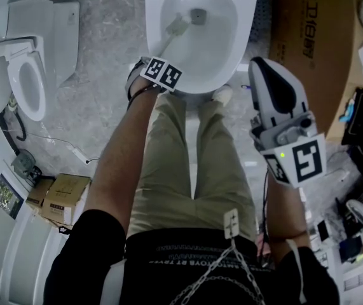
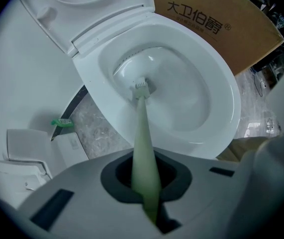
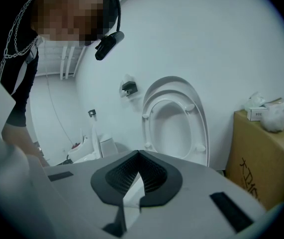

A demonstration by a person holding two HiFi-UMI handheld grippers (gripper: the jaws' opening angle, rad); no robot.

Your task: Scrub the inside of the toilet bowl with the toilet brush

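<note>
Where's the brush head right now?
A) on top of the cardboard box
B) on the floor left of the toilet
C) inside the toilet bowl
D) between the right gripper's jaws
C: the left gripper is shut on the toilet brush, whose head rests against the inner wall of the toilet bowl. The right gripper holds nothing.

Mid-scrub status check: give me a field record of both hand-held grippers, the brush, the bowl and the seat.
left hand-held gripper: shut on the toilet brush handle
right hand-held gripper: shut, nothing between the jaws
brush head: down inside the toilet bowl, near the drain
seat: raised upright
</note>
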